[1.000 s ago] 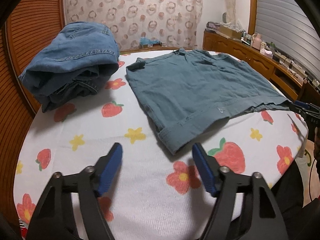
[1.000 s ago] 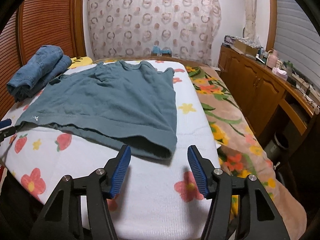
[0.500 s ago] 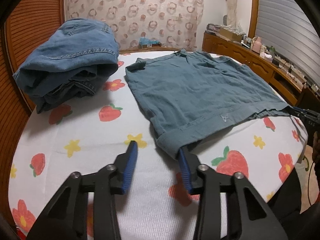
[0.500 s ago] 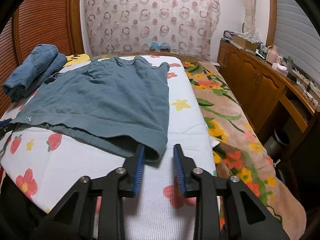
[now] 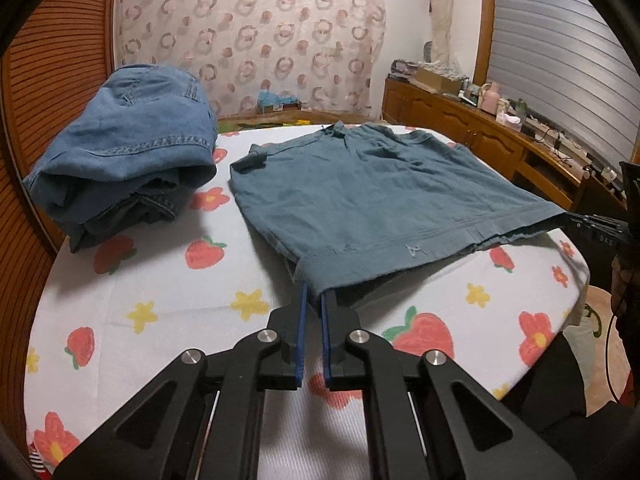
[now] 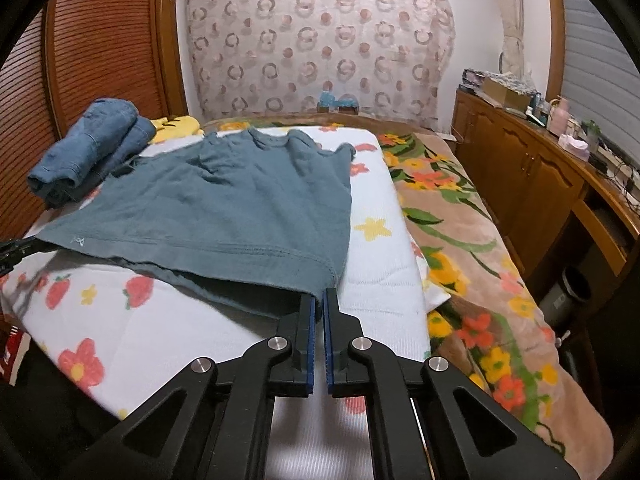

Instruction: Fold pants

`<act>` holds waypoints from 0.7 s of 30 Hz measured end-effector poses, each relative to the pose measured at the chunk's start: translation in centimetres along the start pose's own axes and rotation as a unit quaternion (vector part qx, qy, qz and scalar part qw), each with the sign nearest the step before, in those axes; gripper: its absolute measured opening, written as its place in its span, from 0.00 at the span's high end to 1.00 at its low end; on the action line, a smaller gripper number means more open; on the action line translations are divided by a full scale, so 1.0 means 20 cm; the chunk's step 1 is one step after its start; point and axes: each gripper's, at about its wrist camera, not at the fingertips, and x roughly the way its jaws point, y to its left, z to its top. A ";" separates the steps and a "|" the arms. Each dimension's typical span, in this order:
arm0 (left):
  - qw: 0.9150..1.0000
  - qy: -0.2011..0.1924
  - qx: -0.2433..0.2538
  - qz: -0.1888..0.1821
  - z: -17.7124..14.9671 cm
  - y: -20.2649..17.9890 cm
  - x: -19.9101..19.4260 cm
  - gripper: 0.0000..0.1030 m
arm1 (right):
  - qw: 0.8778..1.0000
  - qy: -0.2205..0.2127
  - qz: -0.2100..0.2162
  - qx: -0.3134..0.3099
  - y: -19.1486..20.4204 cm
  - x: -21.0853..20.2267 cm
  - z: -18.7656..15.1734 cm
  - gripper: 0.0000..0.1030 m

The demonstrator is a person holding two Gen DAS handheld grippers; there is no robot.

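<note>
1. The teal pants [image 5: 372, 196] are spread flat on the white flower-and-strawberry blanket [image 5: 168, 280], their waistband along the blanket's near edge and the leg ends toward its far edge.
2. The left gripper [image 5: 314, 300] is seen pinched on the near left corner of the waistband; its blue pads [image 5: 303, 320] have just been closing and now press on the cloth between them, only a thin gap remaining.
3. The right gripper [image 6: 319, 300] is seen clamped on the near right corner of the waistband; its jaws have likewise just been closing, and the fabric edge is caught at the tips.
4. The waistband is held slightly raised off the blanket between the two corners, a shadow being cast beneath it.
5. A folded pile of blue jeans [image 5: 124, 160] is laid at the far left corner of the blanket, beside the pants and apart from them.
6. A floral brown blanket [image 6: 480, 248] is spread just beyond the white blanket's right edge.
</note>
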 end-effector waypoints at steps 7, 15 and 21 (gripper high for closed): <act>1.000 -0.017 -0.002 -0.010 0.03 0.02 -0.11 0.95 | 1.000 -0.010 0.010 -0.001 -0.01 -0.10 -0.03 0.97; 1.000 -0.015 -0.005 -0.023 -0.02 0.02 -0.21 0.95 | 1.000 -0.008 0.025 -0.004 -0.04 -0.23 -0.13 0.97; 1.000 -0.009 0.002 -0.026 -0.06 0.01 -0.26 0.95 | 0.999 -0.008 0.033 -0.005 -0.07 -0.32 -0.15 0.97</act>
